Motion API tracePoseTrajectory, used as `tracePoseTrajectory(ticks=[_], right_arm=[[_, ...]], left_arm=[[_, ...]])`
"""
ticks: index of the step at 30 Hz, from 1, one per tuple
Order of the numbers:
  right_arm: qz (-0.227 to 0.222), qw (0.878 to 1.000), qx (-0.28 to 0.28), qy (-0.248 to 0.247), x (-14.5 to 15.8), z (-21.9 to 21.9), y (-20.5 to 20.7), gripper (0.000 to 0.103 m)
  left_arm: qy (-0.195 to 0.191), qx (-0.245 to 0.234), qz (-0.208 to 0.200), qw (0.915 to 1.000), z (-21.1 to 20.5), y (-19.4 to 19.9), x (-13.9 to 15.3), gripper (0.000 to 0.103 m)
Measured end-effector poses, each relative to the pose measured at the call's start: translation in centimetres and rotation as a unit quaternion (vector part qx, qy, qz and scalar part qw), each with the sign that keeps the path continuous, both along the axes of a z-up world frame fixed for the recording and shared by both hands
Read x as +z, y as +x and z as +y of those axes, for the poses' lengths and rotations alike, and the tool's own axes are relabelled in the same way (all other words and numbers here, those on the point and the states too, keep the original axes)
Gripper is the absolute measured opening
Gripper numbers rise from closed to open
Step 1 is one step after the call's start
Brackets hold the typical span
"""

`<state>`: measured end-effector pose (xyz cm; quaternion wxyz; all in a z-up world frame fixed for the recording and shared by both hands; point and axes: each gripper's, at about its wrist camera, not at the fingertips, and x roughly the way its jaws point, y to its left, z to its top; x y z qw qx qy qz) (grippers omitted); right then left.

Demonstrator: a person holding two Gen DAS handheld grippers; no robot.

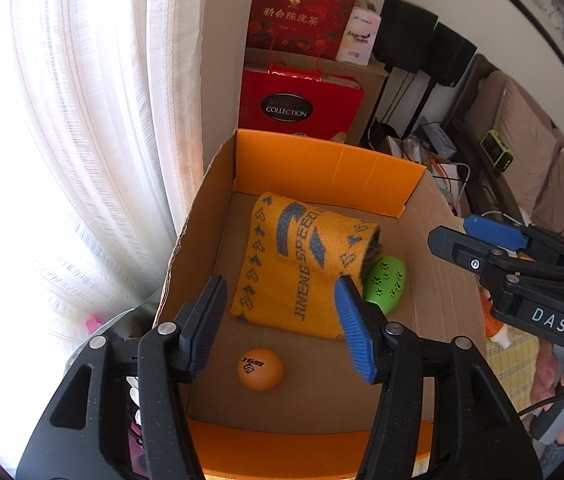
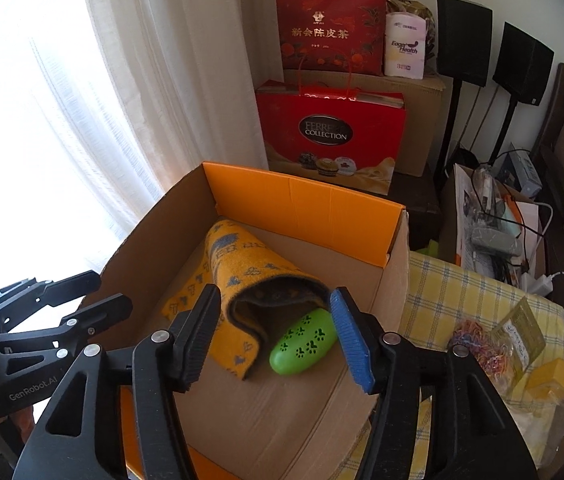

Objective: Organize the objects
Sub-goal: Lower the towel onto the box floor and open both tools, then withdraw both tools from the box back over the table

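An open cardboard box (image 1: 437,280) with orange flaps holds a folded yellow and grey knitted cloth (image 1: 297,264), a green egg-shaped case (image 1: 385,284) with paw holes and an orange ping-pong ball (image 1: 260,369). My left gripper (image 1: 278,324) is open and empty above the box, over the ball. My right gripper (image 2: 276,336) is open and empty above the box (image 2: 393,280), over the cloth (image 2: 238,284) and the green case (image 2: 301,344). The right gripper also shows at the right of the left wrist view (image 1: 453,236).
White curtains (image 1: 94,128) hang at the left. Red gift bags (image 2: 329,132) and a carton stand behind the box. A yellow checked cloth (image 2: 461,304) at the right carries rubber bands (image 2: 477,340), a packet and a yellow item. Cables and clutter (image 2: 493,220) lie farther right.
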<state>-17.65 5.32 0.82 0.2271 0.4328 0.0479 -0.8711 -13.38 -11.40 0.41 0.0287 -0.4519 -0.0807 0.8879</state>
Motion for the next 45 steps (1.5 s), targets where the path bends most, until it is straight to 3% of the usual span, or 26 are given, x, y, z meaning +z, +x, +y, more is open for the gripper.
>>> tracePoseTrajectory(ticks=[6,10,17,19,26,35,45], right_arm=[[0.015,1.000,-0.013,0.005,0.4,1.2,1.0,0.080],[0.027,0.999,-0.024,0.009,0.8,2.3,2.0,0.083],[0.042,0.998,-0.043,0.010,1.2,4.0,4.0,0.093],[0.044,0.998,-0.053,0.015,1.1,4.6,4.4,0.101],[0.048,0.995,-0.080,0.018,1.0,6.8,5.8,0.103],[0.063,0.992,-0.105,0.034,1.3,9.5,7.9,0.103],[0.069,0.989,-0.131,0.029,1.2,12.7,10.0,0.103]], left_arm=[[-0.013,-0.010,0.008,0.9998,1.4,0.7,0.5,0.067],[0.000,-0.015,0.014,0.9998,1.8,1.4,1.0,0.088],[-0.006,-0.017,0.023,0.9996,2.9,2.2,1.6,0.095],[-0.006,-0.021,0.027,0.9994,3.2,2.5,1.7,0.103],[-0.029,-0.027,0.042,0.9983,4.6,3.4,1.9,0.103],[-0.032,-0.041,0.047,0.9975,6.9,4.6,1.8,0.103],[-0.012,-0.062,0.057,0.9963,9.5,6.4,1.5,0.103]])
